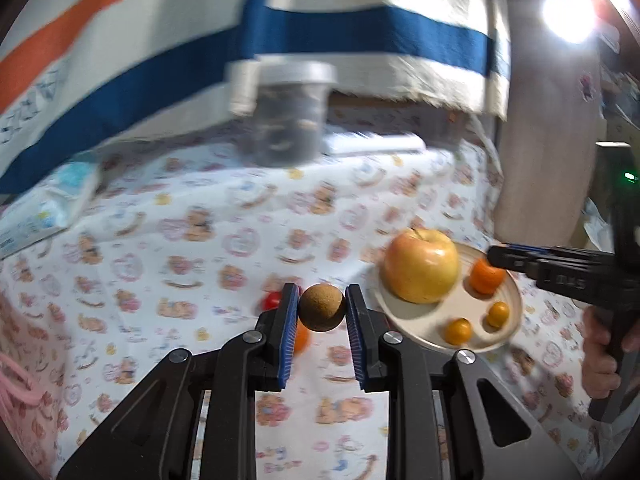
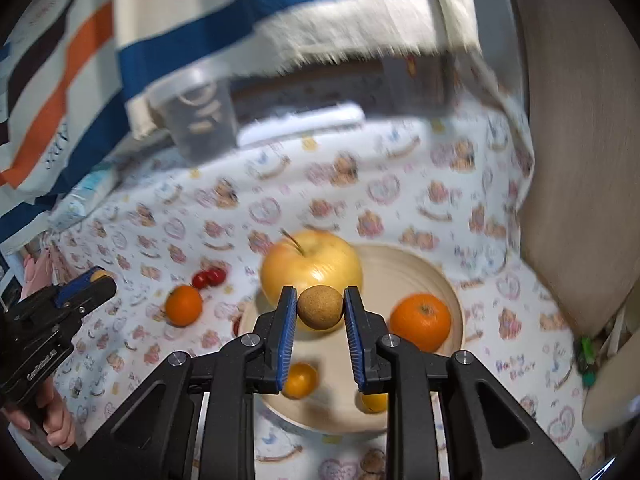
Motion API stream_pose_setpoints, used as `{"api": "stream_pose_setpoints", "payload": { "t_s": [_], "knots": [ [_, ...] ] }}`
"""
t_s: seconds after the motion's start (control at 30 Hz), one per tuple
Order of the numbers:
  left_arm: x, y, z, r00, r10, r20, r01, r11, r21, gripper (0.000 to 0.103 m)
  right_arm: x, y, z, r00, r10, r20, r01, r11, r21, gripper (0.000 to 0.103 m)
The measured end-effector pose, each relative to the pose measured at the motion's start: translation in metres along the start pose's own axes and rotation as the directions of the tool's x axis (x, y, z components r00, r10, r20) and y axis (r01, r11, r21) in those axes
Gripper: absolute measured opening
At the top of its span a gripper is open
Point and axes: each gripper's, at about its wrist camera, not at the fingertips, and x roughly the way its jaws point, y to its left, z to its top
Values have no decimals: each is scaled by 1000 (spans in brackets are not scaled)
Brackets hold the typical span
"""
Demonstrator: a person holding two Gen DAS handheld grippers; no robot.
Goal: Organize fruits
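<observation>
Each gripper, left (image 1: 322,307) and right (image 2: 320,307), clamps a brown ball (image 1: 322,308); the apple (image 2: 312,270) sits at the plate's (image 2: 404,264) ten o'clock.

The striped towel (image 1: 360,32) reads "PARIS"; the tablecloth (image 2: 516,364) reads "Baby Bear".

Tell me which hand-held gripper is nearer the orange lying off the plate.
Left. The left hand-held gripper hangs right over the orange on the cloth; the right hand-held gripper is over the plate, clutching a brown fruit.
</observation>
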Motion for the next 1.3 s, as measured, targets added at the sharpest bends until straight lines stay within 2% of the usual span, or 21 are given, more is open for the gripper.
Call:
{"api": "stream_pose_setpoints", "payload": {
  "t_s": [0.2,0.3,0.47,0.67,0.77,0.97,1.3],
  "knots": [
    [38,-33,7,991,-83,-103,86,996,23,23,21,-15,-3,995,23,-96,-18,999,51,25],
    [59,-45,12,978,-140,-156,140,990,-10,23,27,-20,-4,990,48,-130,-39,997,72,25],
    [83,-58,14,957,-175,-229,174,984,-26,23,34,-26,-5,985,50,-168,-34,995,94,25],
    [101,-66,8,947,-134,-292,141,990,3,23,40,-24,-9,979,32,-200,-15,996,83,25],
    [106,-70,4,946,-84,-313,101,994,39,23,45,-24,-10,976,34,-215,-16,996,85,25],
    [107,-67,4,942,-98,-322,109,994,18,23,50,-25,-11,973,17,-229,2,996,84,25],
    [103,-65,2,946,-121,-302,128,992,4,23,48,-28,-10,974,28,-223,-6,995,98,25]
  ]
}}
